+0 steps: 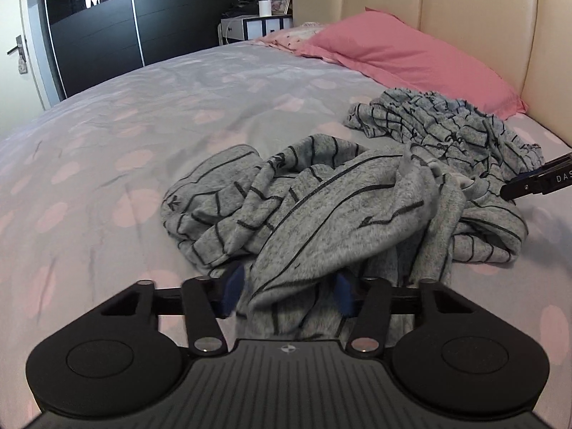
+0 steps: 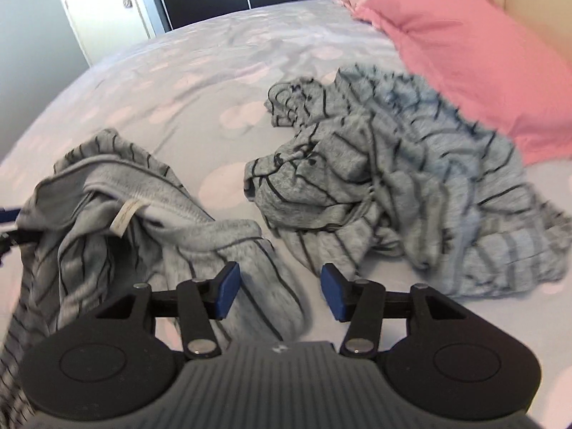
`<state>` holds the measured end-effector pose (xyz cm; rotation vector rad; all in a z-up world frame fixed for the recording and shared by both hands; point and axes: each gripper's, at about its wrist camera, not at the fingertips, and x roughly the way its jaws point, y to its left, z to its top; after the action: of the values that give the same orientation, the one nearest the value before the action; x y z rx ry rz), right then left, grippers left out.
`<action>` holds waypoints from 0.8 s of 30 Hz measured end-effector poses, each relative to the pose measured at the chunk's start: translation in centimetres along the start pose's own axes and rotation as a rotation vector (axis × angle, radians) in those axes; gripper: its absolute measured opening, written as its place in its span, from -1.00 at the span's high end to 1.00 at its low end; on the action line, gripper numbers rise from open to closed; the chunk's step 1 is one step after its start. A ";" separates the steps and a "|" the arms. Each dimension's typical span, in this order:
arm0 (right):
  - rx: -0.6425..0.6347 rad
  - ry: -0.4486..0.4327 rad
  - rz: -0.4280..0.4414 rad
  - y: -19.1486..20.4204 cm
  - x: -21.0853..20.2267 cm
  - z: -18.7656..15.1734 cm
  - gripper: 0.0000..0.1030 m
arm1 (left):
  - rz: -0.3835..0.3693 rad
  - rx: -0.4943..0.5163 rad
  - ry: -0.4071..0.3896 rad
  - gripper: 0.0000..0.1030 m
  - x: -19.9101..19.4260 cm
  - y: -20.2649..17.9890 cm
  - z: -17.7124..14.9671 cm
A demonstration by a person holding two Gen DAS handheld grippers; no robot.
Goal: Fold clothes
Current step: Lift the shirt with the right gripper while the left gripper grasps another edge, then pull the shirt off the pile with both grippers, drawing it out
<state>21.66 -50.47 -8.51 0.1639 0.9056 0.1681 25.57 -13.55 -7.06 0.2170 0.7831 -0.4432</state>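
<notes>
Blue pads (image 1: 234,291) of the left gripper (image 1: 287,295) pinch a bunched fold of the grey striped garment (image 1: 321,211), which hides most of each pad; the cloth trails from the tongs across the spotted bedsheet (image 1: 143,114) toward the pink pillow (image 1: 400,57) at the head edge of the bed; a second striped heap (image 1: 454,125) lies just beside that pillow; in the right wrist view the right gripper (image 2: 280,293) stands spread, its pads apart, a striped fold lying between them and touching only the left pad (image 2: 227,289); a white label (image 2: 125,216) shows on the collar; beyond the far edge stands a dark wardrobe (image 1: 107,28)
</notes>
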 end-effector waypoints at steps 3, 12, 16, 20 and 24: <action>0.064 0.017 0.080 -0.1 0.9 0.0 0.69 | -0.019 -0.052 -0.015 0.82 -0.6 0.7 0.3; -0.094 -0.213 0.097 5.8 -6.6 2.0 0.95 | 0.013 -0.149 -0.156 0.97 -8.6 3.4 1.7; -0.182 -0.344 0.168 9.9 -12.4 2.0 0.95 | 0.083 -0.149 -0.239 0.97 -15.7 5.5 1.8; -0.302 -0.427 0.267 14.8 -17.6 0.0 0.95 | 0.150 -0.154 -0.285 0.97 -23.4 8.2 -0.1; -0.461 -0.430 0.351 19.7 -20.6 -3.3 0.95 | 0.234 -0.154 -0.254 0.97 -28.7 10.4 -4.2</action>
<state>5.11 -35.47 9.44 -0.0728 0.3864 0.6368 9.84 5.89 10.95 0.1035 0.5323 -0.1831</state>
